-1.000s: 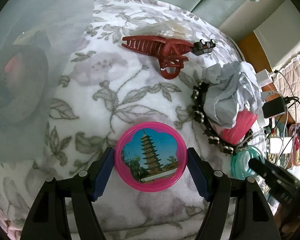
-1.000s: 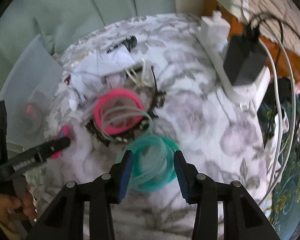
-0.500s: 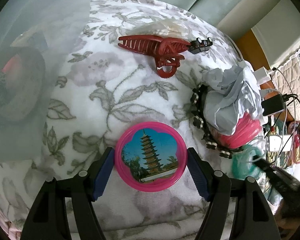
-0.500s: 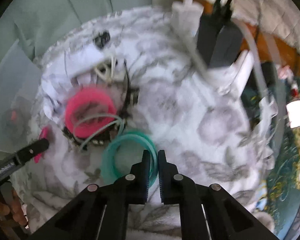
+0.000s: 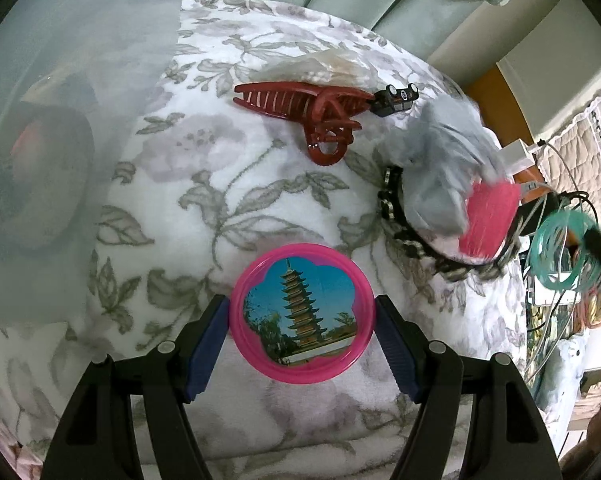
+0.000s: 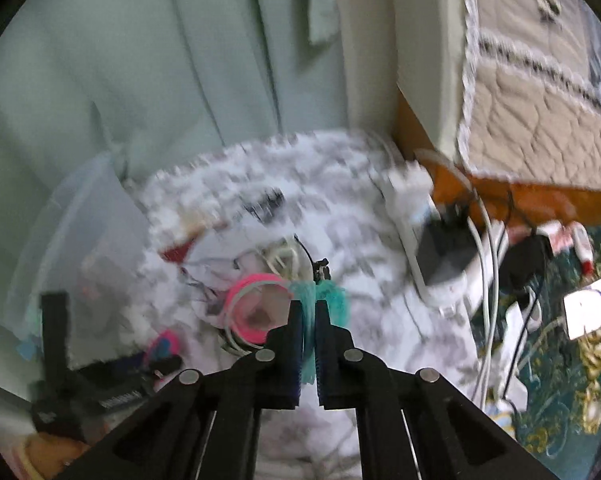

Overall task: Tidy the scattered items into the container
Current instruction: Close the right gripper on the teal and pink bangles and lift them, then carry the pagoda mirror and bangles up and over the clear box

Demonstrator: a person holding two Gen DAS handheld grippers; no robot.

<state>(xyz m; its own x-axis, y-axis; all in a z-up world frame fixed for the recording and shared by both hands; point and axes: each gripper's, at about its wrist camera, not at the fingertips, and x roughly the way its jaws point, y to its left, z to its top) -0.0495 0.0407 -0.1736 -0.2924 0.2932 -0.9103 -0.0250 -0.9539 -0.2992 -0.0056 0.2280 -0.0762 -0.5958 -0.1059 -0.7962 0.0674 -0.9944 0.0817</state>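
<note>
At far left stands the container, a frosted tub whose wall blurs whatever lies inside; only dark and reddish shapes show through. Right of it, on the floral blanket, the left gripper has its jaws spread to either side of a pink mirror with a pagoda picture. The pads sit at the rim, but the view cannot settle whether they press it. Farther off lies a red claw clip with a small black clip at its right end. Right again is a heap: a grey cloth draped over a pink coil, ringed by a black beaded band.

At the right, the right gripper is clenched on a teal coil, lifted clear of the blanket. Its camera is smeared by motion.

The risks, as judged from here: the teal coil is springy and pinched by only a few strands, so it could slip free or snag the pale loops of the heap and drag them along. The smooth, round mirror could squirt out of the left jaws if they close off-centre. The tub's tall wall could also catch either load on the way over.
</note>
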